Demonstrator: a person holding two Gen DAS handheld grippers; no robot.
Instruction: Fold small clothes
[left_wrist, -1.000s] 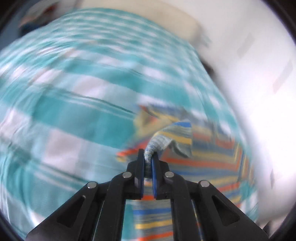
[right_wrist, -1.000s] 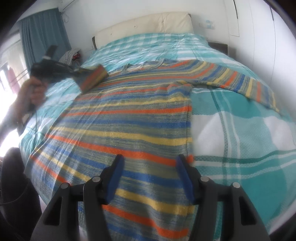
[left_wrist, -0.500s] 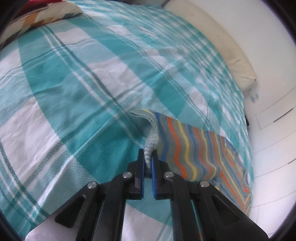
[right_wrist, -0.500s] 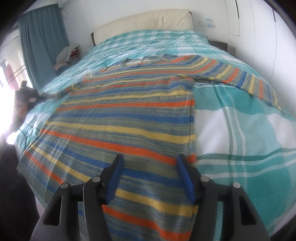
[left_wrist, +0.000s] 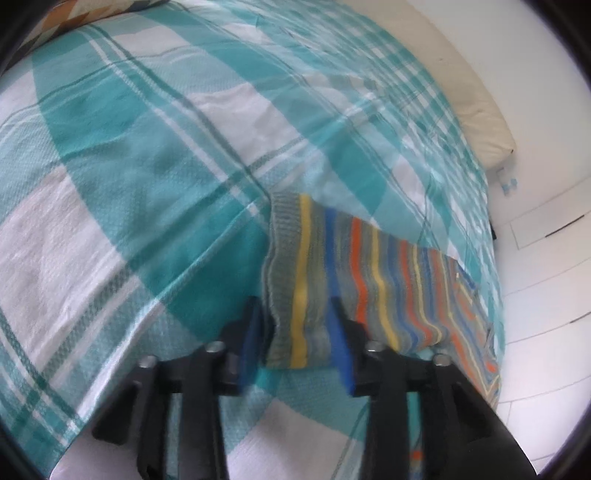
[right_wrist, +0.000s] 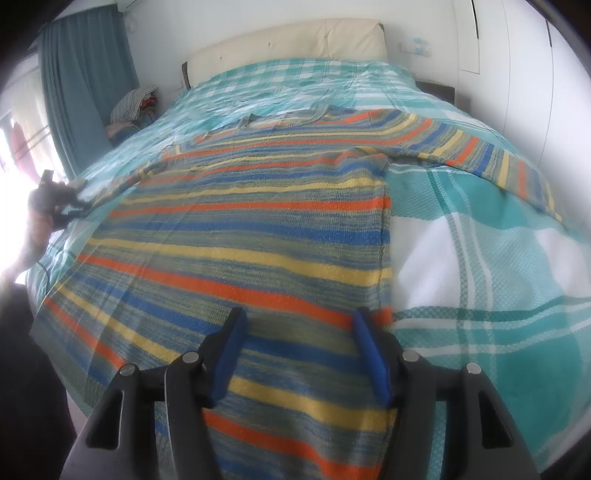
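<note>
sweater cuff (left_wrist: 295, 295) between left hand-held gripper (left_wrist: 295, 343), released

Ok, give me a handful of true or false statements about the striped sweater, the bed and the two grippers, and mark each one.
1. The striped sweater lies spread out on the checked bedspread. True.
2. The left gripper is clamped shut on the sleeve cuff. False: its jaws have just been opening, and the cuff lies between them without the pads pressing on it.
3. The right gripper is open above the sweater's lower part. True.
4. The sweater is already folded into a small square. False: the body is flat and both sleeves are stretched out to the sides.
5. The bedspread is plain red. False: it is teal and white check.
</note>
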